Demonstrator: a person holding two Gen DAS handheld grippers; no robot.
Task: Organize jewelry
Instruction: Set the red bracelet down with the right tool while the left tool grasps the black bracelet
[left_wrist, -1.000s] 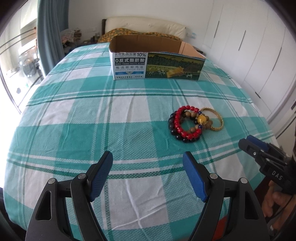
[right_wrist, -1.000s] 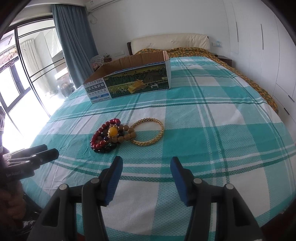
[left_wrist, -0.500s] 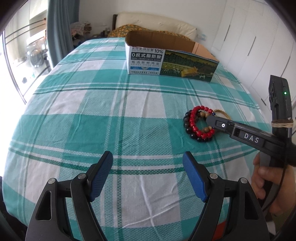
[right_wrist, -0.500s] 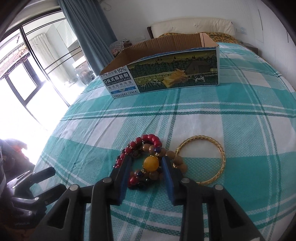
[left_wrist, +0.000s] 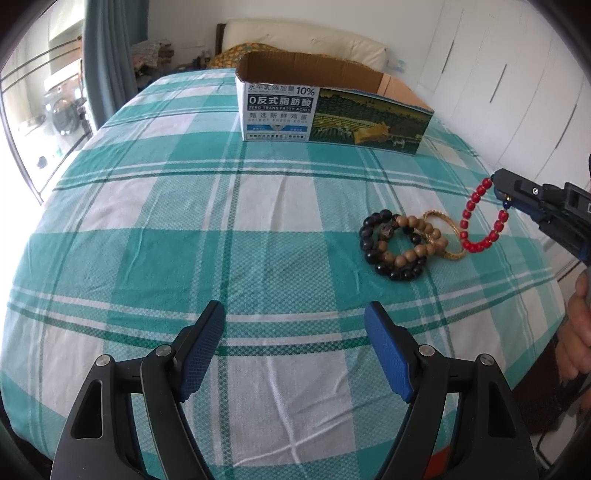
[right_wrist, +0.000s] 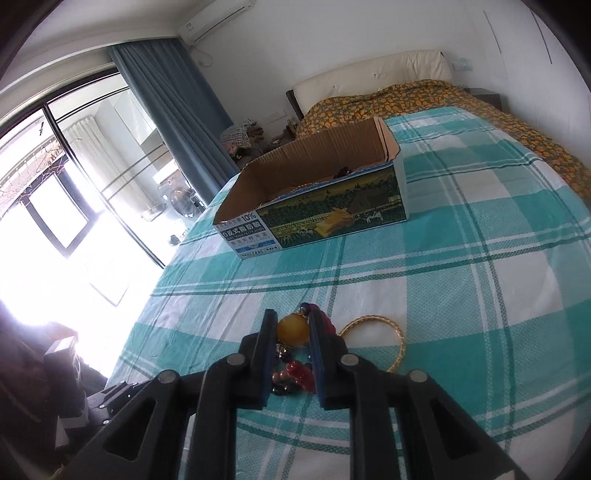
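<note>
— While the bed (left_wrist: 155, 236) fills both views, what stays hidden?

— Most of the cardboard box's (right_wrist: 314, 206) inside; only a small dark bit shows above its near wall, too small to name. From the left wrist the right claw (left_wrist: 496, 184) is cut off at the frame edge, with part of a hand (left_wrist: 576, 332) below it.

— And the claws?

— The left claw (left_wrist: 295, 347) stands wide with nothing between its pads, over bare plaid. The right claw has just been closing and now pinches the red bead bracelet (left_wrist: 480, 221) by its amber bead (right_wrist: 293, 329); the loop hangs below its tip.

— The rest?

— The dark bead bracelet (left_wrist: 373, 243), wooden bead bracelet (left_wrist: 417, 240) and gold bangle (right_wrist: 388, 332) lie overlapping on the bed, just beside the hanging loop, well apart from the left claw.
</note>
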